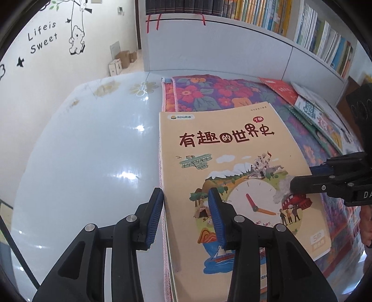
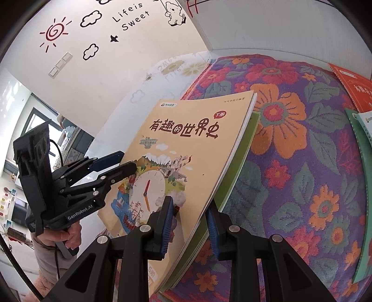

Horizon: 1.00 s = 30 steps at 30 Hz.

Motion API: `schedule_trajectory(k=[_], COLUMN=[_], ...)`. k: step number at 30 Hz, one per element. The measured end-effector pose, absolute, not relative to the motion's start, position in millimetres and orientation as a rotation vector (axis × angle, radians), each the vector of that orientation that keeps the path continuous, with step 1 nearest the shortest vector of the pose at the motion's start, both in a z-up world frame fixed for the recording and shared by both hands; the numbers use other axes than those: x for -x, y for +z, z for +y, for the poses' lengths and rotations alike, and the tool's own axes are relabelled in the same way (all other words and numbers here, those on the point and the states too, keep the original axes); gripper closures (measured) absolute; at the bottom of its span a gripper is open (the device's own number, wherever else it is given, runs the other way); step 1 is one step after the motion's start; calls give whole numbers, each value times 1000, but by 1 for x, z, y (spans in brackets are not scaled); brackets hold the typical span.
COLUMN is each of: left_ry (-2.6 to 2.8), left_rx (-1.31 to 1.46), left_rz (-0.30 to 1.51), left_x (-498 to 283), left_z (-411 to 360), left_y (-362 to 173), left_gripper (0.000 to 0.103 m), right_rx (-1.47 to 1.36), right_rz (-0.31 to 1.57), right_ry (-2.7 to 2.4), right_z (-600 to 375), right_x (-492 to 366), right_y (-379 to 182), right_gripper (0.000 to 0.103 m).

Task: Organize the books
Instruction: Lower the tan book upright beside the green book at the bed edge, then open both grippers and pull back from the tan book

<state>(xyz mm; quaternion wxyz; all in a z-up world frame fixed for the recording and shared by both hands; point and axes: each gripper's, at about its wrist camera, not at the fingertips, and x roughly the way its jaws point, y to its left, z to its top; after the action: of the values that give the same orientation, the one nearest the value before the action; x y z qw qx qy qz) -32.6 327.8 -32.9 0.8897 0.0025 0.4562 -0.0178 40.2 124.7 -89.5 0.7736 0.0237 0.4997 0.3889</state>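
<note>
Left wrist view: the left claw (image 1: pixel 186 195) straddles the spine edge of the tan book (image 1: pixel 232 144), the one with a clock and a biplane on its cover. The pad on the outer side sits against the book's edge, above the glossy white surface (image 1: pixel 93 151); the other pad lies over the cover. Whether the pads actually pinch, I cannot tell. Across the cover from this claw, the right claw (image 1: pixel 302 177) reaches in over the opposite edge. Beyond both claws a floral cloth (image 1: pixel 209 93) covers the surface, and past the right claw a red book (image 1: pixel 279 88) lies beside a few more. A bookshelf (image 1: pixel 267 14) stands behind.

In the right wrist view the right claw (image 2: pixel 189 206) has the tan book's (image 2: pixel 190 144) long free edge between its pads, one over the cover, one just off the edge above the cloth (image 2: pixel 290 139). Pressing or loose, I cannot tell. A green book (image 2: pixel 246 139) lies directly under the tan one. Opposite, the left claw (image 2: pixel 129 160) meets the far edge, its handle held in a hand (image 2: pixel 67 234)
</note>
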Motion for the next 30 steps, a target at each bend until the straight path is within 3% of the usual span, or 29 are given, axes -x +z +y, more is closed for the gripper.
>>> schedule_trajectory(k=[20,30], left_ry=[56,54], left_rx=[233,194], left_rz=[923,909], left_x=[34,37], left_z=[352,325], left_y=[-20,-7], left_gripper=[67,67], right_rx=[-165,-220], right_rz=[1065,1070], right_ry=[719,690], right_z=[99,64], right_x=[-41,-42], right_y=[-78,-69], right_gripper=[73,69])
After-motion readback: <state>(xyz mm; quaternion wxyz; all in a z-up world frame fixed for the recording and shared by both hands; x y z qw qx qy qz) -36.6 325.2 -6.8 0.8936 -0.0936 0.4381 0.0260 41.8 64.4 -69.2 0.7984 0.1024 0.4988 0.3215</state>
